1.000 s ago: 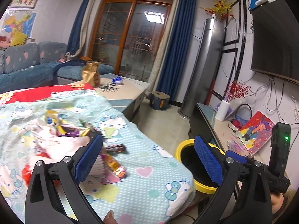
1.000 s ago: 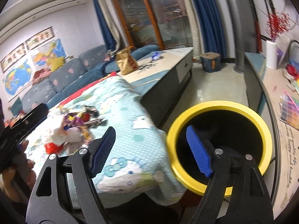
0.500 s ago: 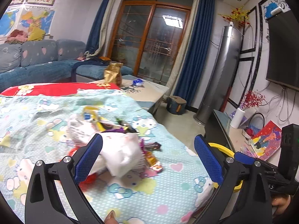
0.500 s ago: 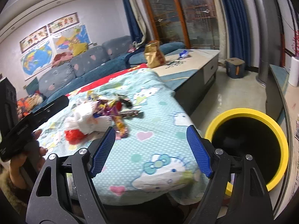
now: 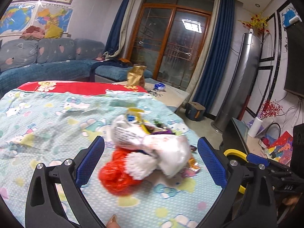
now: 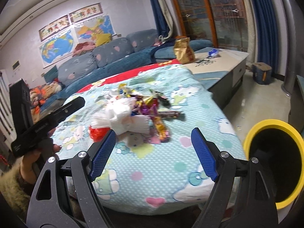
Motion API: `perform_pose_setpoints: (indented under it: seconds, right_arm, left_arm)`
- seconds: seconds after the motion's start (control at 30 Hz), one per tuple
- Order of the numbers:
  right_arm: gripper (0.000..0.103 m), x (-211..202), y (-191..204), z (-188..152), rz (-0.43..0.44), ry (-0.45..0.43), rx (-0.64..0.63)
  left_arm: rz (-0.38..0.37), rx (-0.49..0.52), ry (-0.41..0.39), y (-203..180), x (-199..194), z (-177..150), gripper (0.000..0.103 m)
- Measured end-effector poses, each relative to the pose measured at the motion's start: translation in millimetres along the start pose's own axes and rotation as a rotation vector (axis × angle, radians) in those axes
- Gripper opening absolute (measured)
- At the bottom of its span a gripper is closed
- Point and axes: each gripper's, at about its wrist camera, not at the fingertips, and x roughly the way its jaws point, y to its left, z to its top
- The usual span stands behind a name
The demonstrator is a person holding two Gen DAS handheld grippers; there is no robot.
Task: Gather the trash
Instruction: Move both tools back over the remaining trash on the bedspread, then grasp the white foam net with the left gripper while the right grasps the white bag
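A pile of trash lies on the Hello Kitty blanket (image 5: pixel 47 125): a white plastic bag (image 5: pixel 163 148), a red bag (image 5: pixel 117 176) and shiny wrappers (image 6: pixel 152 112). My left gripper (image 5: pixel 151 139) is open, and the white and red bags show in the gap just ahead of its blue pads. My right gripper (image 6: pixel 153 132) has its jaws opening with nothing gripped; the white bag (image 6: pixel 121 115) and red bag (image 6: pixel 96 133) lie just beyond its tips. A yellow-rimmed black bin (image 6: pixel 252 133) stands on the floor to the right, off the blanket's edge. Only an arc of the bin's rim (image 5: pixel 233 153) shows beside the left gripper.
Behind the blanket stands a low coffee table (image 6: pixel 224 60) with a gold bag (image 6: pixel 183 51) and a small blue packet. A blue sofa (image 5: pixel 47 64) runs along the far wall. A TV stand (image 5: pixel 239 133) with clutter and a small box (image 5: pixel 195 110) on the floor lie right.
Both views have swung left, away from the bin and onto the trash pile. The pile is now closer and centred ahead of the left gripper. The bin has slid to the right edge.
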Motion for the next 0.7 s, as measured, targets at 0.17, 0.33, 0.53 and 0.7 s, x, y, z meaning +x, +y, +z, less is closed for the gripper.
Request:
perform_pose_setpoints:
  seconds: [0.17,0.33,0.53,0.7]
  right_arm:
    - [0.073,16,12,6,0.029,0.023,-0.016]
    - [0.073,31,18,13,0.048,0.044,-0.013]
    - [0.073,50,29,25,0.063,0.057,-0.028]
    - [0.073,65,36,34,0.082,0.075,-0.036]
  left_arm:
    - [0.018,0.011,0.044,19,2,-1,0.095]
    - [-0.049,-0.022,0.112,33,6,-9,0.082]
    - [-0.105,-0.001,0.168,30,17,-17,0.065]
    - [-0.123,0.017,0.194,27,27,-19,0.056]
